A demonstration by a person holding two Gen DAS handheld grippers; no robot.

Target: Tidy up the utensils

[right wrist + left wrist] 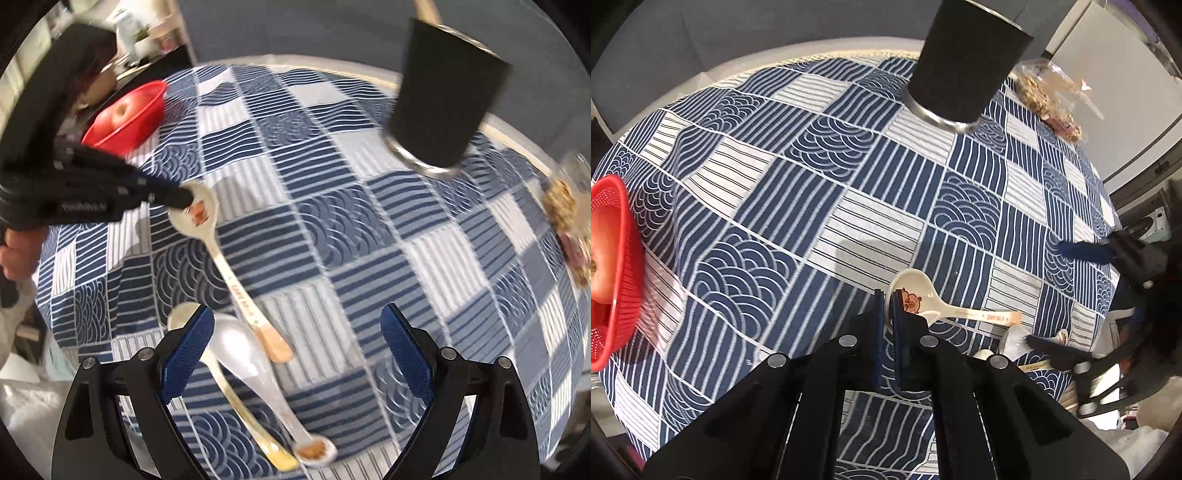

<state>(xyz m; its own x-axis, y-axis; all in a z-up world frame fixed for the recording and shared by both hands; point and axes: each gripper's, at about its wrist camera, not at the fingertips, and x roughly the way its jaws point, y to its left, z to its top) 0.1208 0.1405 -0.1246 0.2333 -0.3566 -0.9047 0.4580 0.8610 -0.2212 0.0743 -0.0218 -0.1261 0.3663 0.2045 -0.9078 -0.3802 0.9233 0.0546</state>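
On the blue patterned bench [820, 192], the bear spoon [916, 301] is pinched by its bowl in the left gripper [886, 306], jaws squeezed tight on the rim. It looks like the pick-up step. Next, lift it to the black cup [964, 62] far behind the spoon. Near the spoon's handle, the right gripper [297, 354] hangs wide apart over two more spoons [251, 373].

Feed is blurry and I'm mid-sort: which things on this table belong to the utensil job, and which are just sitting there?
For the job:
- cream ceramic spoon with a cartoon print, bowl pinched in the left gripper
- clear white spoon
- cream spoon with a yellow handle tip
- tall black cylindrical holder

Lying about:
- red mesh basket holding an apple
- clear bag of snacks
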